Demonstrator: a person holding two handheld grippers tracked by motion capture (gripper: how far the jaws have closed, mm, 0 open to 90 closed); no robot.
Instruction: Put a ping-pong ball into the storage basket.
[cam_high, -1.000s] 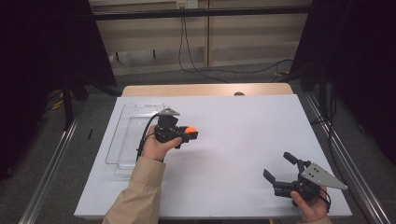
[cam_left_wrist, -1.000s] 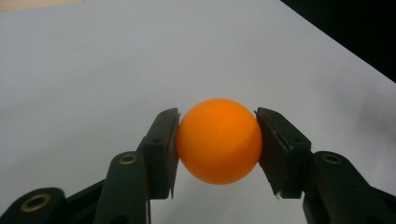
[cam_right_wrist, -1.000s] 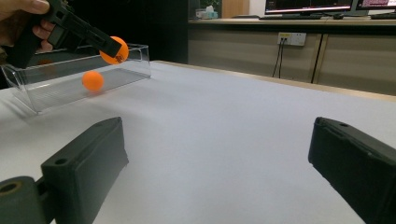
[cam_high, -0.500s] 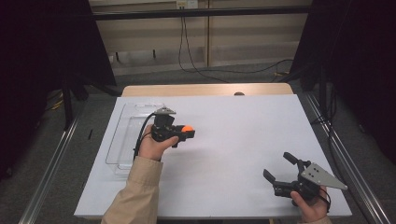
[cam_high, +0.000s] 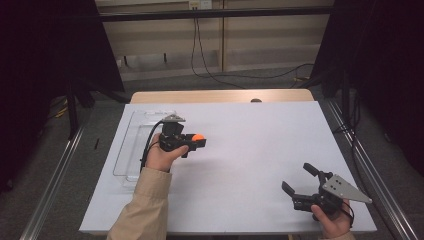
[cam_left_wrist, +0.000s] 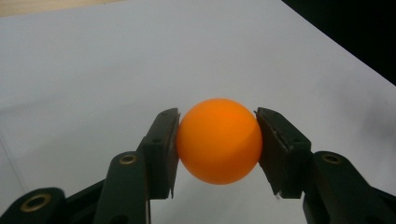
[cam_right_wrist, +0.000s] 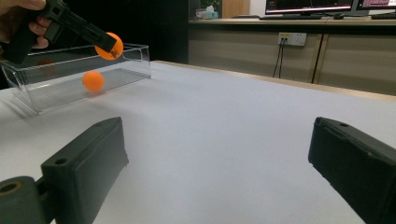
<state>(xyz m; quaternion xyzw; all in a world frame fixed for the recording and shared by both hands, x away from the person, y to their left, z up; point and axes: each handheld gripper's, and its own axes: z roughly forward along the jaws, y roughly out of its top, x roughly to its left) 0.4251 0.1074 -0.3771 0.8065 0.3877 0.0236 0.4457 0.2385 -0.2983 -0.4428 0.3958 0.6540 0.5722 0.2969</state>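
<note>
right gripper view: left claw (cam_right_wrist: 105, 44) clamps an orange ball (cam_right_wrist: 110, 45) beside the clear bin (cam_right_wrist: 135, 63); right claw (cam_right_wrist: 219, 168) gapes.

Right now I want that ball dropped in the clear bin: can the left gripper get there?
Probably yes: the left gripper, shut on the orange ball, hangs beside the clear bin, nothing between.

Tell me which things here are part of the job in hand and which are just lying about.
Part of the job:
- orange ball, clamped in the left gripper
- clear plastic tray, at the table's left side
- second orange ball, seen inside the tray

Just lying about or idle:
- right gripper, open, holding nothing
- white table
- cables on the floor beyond the table
</note>
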